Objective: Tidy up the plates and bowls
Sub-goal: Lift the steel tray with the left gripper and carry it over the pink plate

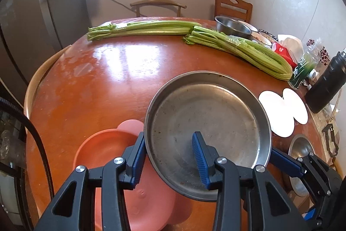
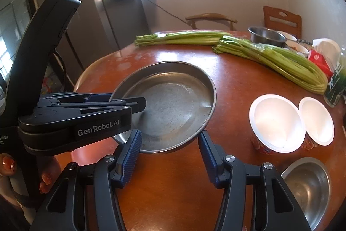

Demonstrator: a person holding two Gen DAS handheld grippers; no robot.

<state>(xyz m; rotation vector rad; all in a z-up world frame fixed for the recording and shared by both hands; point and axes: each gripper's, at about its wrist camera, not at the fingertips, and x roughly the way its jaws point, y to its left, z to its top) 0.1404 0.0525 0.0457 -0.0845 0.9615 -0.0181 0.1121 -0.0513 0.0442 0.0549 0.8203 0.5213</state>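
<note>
A round steel plate point(image 1: 207, 122) is held tilted above the brown table. My left gripper point(image 1: 168, 157) stands around its near rim, one finger outside and one inside, gap wide; whether it clamps is unclear. The plate overlaps a pink plastic plate point(image 1: 101, 148) lying on the table below. In the right wrist view the steel plate point(image 2: 173, 105) has the left gripper point(image 2: 138, 104) on its left rim. My right gripper point(image 2: 169, 155) is open and empty just in front of the plate. Two white bowls point(image 2: 279, 122) and a small steel bowl point(image 2: 309, 185) sit to the right.
Two celery bunches point(image 1: 242, 49) lie across the far table. A steel bowl point(image 1: 233, 26), dishes, a red packet, a green bottle point(image 1: 302, 68) and a black flask point(image 1: 326, 83) crowd the far right. Chairs and a fridge stand behind.
</note>
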